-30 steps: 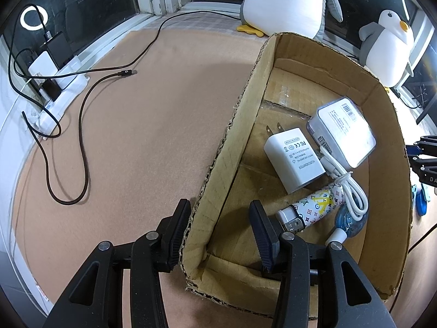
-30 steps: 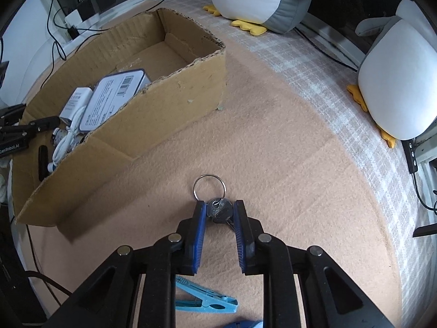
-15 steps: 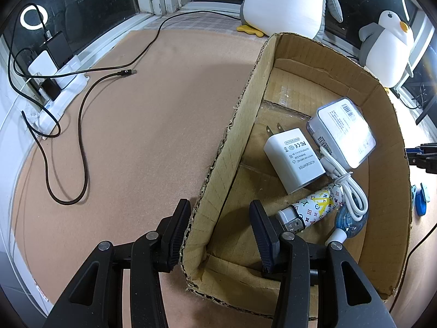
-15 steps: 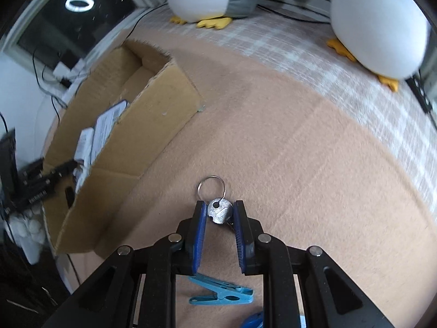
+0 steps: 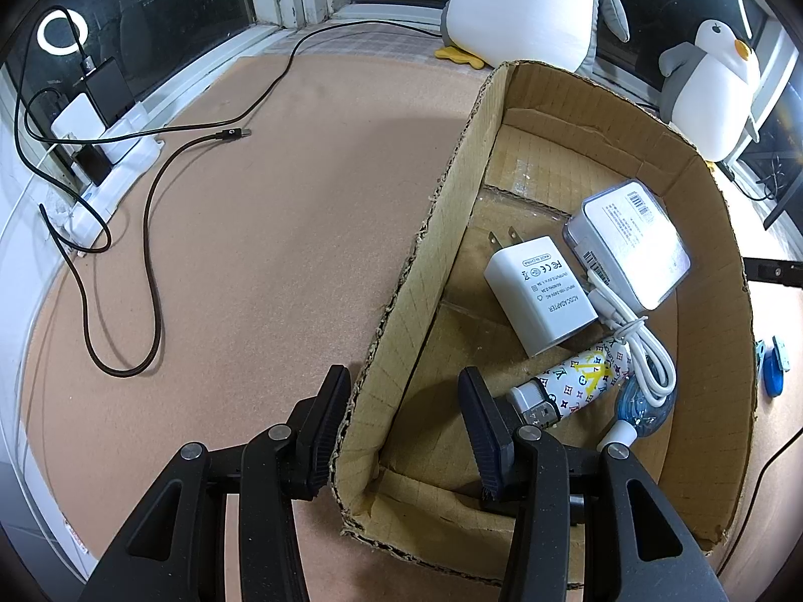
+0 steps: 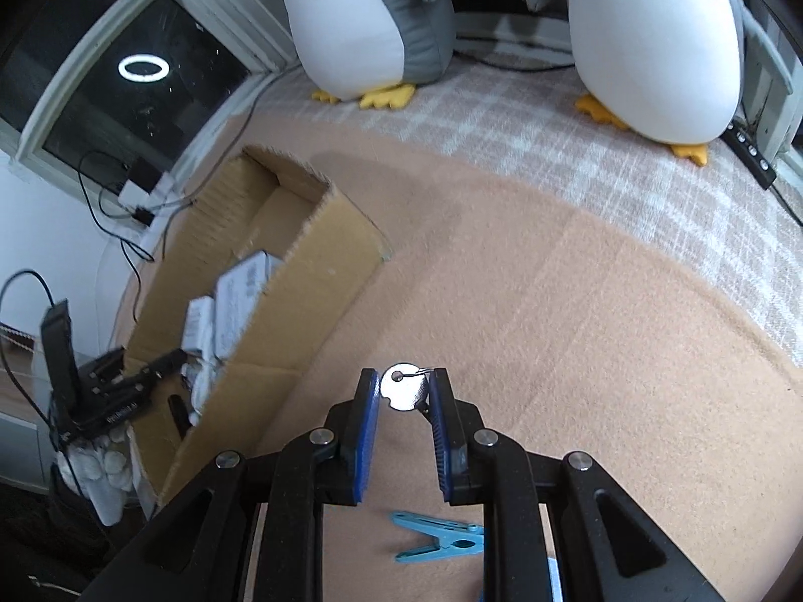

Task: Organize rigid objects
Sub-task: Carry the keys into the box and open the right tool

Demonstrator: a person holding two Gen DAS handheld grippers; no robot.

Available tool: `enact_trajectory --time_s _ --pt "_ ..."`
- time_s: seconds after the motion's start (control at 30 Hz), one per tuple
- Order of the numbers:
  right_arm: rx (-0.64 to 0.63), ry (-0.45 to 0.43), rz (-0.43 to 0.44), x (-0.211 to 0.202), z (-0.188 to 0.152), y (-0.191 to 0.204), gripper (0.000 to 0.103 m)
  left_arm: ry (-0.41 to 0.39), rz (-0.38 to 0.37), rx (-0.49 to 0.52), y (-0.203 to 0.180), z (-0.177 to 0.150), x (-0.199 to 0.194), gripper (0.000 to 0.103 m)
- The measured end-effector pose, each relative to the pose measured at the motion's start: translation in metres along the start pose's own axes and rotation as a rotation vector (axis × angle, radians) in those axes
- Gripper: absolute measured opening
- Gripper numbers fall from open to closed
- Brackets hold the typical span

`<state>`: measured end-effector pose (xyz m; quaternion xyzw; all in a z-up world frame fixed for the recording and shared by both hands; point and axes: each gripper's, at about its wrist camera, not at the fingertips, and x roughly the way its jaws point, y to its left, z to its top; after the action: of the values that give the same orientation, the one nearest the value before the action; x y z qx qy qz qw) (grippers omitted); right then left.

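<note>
Cardboard box [image 5: 577, 160] first, since it's the biggest thing going: it hasn't budged over the last second, and our left claw [image 5: 404, 429] is parked the same as before, wide open and straddling the near wall, one finger outside, one inside, gripping nothing. Inside we've already got the white case [image 5: 635, 246], the charger [image 5: 544, 296], the patterned lighter [image 5: 577, 381] and a white cable [image 5: 642, 351]. The real change is on the right: a second ago the key [image 6: 404, 394] was down on the tan blanket [image 6: 577, 311] with its ring lying flat in front of the pads, and now it's lifted clear and hanging between them. Our right claw [image 6: 401, 396] is closed down to a narrow gap, pinching the key by its round head; we can't make out the ring anymore. The view has also swung so the box sits off to the left. We reckon that means the pick is done and it's just carry-and-drop over the wall next. The blue clothespin [image 6: 441, 542] is on the blanket under the claw, probably next in line.
</note>
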<state>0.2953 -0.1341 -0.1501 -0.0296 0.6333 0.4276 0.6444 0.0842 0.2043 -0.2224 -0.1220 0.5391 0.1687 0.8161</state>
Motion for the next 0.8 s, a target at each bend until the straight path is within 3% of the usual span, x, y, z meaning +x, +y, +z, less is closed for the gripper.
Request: enact_trajectory --time_s 0.33,0.8 --pt "-0.100 -0.115 0.010 -0.028 0.031 0.063 0.018 -0.001 0.000 0.000 0.000 0.001 0.000 0.049" --pt "-0.222 -0.126 -0.022 0.010 0.065 0.135 0.018 -0.001 -0.001 0.000 0.000 0.002 0.000 0.049"
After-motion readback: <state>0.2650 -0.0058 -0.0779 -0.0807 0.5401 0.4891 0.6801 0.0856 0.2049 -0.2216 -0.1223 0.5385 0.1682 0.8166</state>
